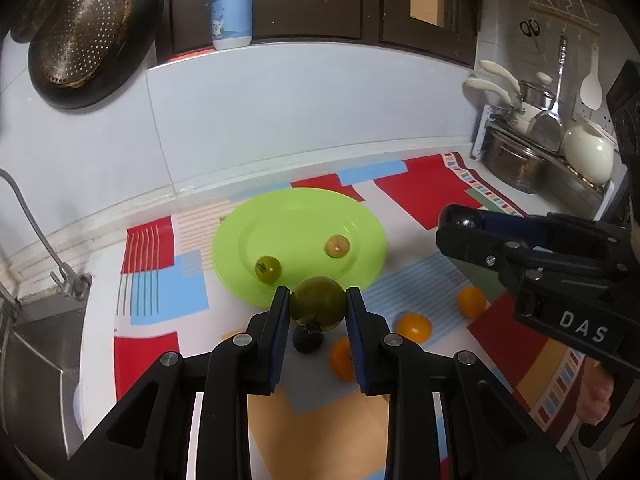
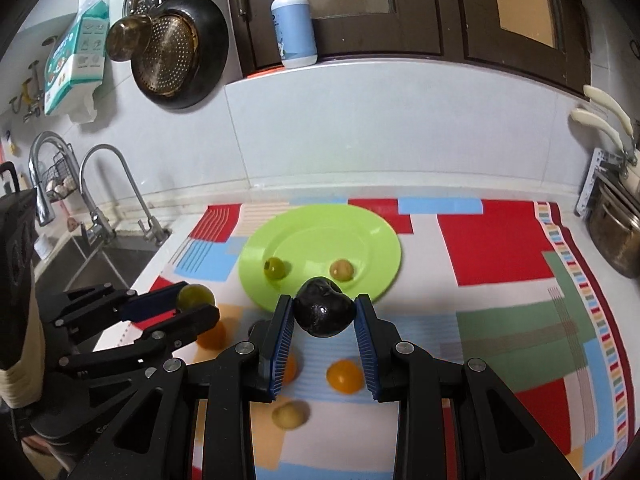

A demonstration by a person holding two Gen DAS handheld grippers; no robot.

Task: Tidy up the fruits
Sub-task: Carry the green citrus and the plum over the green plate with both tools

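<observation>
Left gripper fingers pinching green fruit, right gripper fingers pinching dark fruit; both held near front rim of green plate. Risks: round fruit slipping from pads, rolling off plate on release, grippers colliding, knocking orange fruit on table.

1 plate; 2 grn fruits; 3 org fruits; 2 pale-yel fruits; 2 dk fruits

On plate: two small fruits, side by side
Nearer than plate: three loose fruits on cloth
Left of plate: sink
</observation>
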